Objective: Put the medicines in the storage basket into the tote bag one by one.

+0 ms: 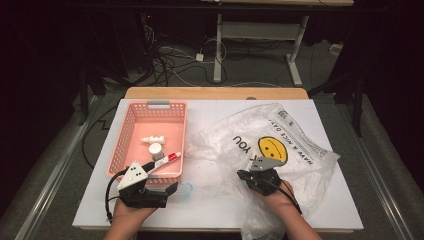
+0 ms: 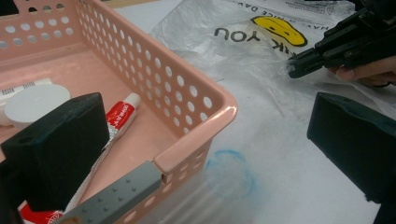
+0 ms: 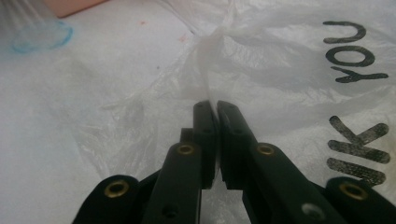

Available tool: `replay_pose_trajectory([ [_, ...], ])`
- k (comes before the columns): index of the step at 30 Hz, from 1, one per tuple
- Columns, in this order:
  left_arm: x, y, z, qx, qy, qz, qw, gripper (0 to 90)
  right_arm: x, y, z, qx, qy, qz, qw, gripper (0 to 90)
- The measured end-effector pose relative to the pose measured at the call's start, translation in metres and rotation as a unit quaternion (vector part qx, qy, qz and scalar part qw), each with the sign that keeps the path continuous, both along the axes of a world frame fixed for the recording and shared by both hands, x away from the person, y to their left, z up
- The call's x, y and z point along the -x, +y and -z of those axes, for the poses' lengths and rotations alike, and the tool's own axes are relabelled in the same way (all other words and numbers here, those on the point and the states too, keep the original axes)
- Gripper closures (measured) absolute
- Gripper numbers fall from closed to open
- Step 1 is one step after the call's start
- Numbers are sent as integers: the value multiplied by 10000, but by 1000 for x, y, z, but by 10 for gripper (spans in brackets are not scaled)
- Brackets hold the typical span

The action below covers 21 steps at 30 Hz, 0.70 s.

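A pink perforated basket point(image 1: 120, 140) stands on the left of the white table. It holds a red-and-white toothpaste tube point(image 1: 167, 160), a white round jar point(image 1: 156, 149) and a small white bottle point(image 1: 152, 139). My left gripper point(image 1: 155, 182) is open at the basket's near right corner, one jaw inside next to the tube point(image 2: 122, 114), the other outside over the table. A crumpled clear plastic bag point(image 1: 300, 145) with a yellow smiley lies on the right. My right gripper point(image 1: 241, 174) is shut on a bunched fold of the bag point(image 3: 208, 51), its tips point(image 3: 215, 107) pinching the film.
A faint blue ring point(image 1: 186, 190) marks the table between the grippers, with something clear and streaky over it point(image 2: 187, 205). The table's front edge point(image 1: 220, 229) is close to both hands. Cables and desk legs lie on the dark floor beyond.
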<state>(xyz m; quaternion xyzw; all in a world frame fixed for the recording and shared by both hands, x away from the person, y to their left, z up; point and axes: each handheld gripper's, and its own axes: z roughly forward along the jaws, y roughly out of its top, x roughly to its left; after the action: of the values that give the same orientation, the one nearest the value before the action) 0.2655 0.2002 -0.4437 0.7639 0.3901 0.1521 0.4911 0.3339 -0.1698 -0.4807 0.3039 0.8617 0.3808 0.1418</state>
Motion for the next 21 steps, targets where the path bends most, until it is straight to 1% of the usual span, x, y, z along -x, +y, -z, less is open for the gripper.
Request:
replay_pose_trajectory([
  [1, 0, 0, 0, 11, 0, 16, 10000, 0, 0, -1, -2, -50, 3, 16, 10000, 888],
  [4, -1, 0, -1, 39, -16, 60, 10000, 0, 2, -4, -7, -180, -96, 20, 9998, 899],
  [8, 0, 4, -2, 43, -35, 27, 10000, 0, 3, -9, -14, -360, -197, 28, 9992, 900],
  [10, 1, 7, -3, 52, -39, -11, 10000, 0, 4, -11, -17, -402, -226, 49, 9989, 900],
  [17, 1, 16, -6, 67, -51, -179, 9998, 0, 6, -18, -28, -470, -491, 33, 9977, 900],
  [21, 1, 18, -6, 82, -47, -243, 9997, 0, 5, -22, -34, -619, -601, 58, 9963, 900],
])
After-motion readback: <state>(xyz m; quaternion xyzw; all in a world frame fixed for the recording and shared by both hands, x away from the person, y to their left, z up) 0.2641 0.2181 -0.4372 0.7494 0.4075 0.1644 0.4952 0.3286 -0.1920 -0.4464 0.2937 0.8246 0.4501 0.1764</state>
